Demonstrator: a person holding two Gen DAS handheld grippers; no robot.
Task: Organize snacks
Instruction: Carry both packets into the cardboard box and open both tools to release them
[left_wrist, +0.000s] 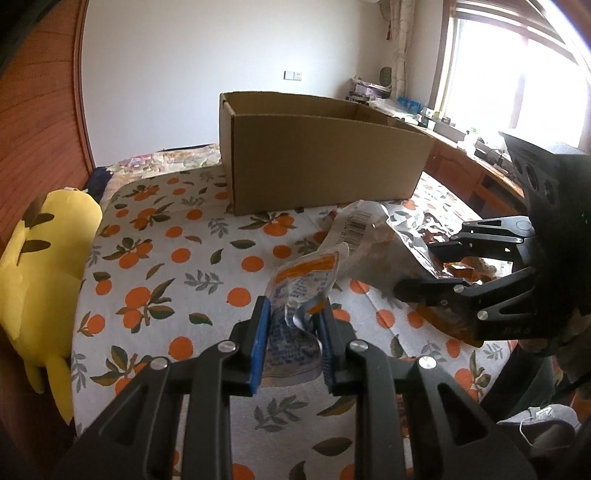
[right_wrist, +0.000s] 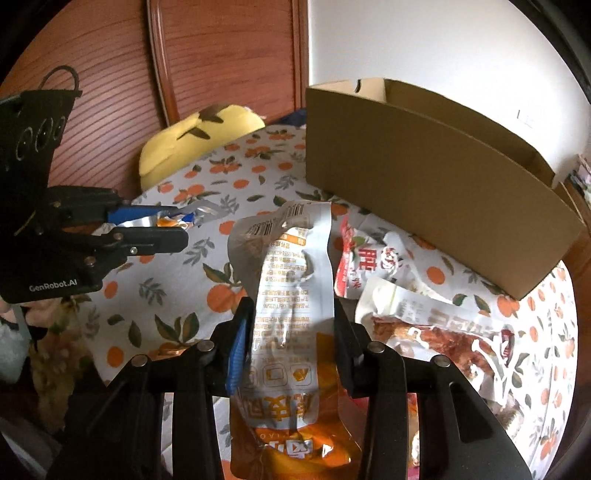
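My left gripper (left_wrist: 291, 317) is shut on a small clear-and-orange snack pouch (left_wrist: 303, 284) and holds it above the orange-print cloth. It also shows in the right wrist view (right_wrist: 181, 223), at the left. My right gripper (right_wrist: 291, 321) is shut on a large silver-and-orange snack bag (right_wrist: 291, 280) that stands up between its fingers. In the left wrist view it (left_wrist: 417, 269) holds that bag (left_wrist: 373, 240) at the right. An open cardboard box (left_wrist: 314, 162) stands beyond both grippers, also seen in the right wrist view (right_wrist: 424, 177).
Several other snack packs lie on the cloth by the box: a red-and-white one (right_wrist: 362, 258) and a large one with a meat picture (right_wrist: 443, 332). A yellow plush toy (left_wrist: 40, 273) lies at the left edge. A wooden headboard (right_wrist: 221, 55) stands behind.
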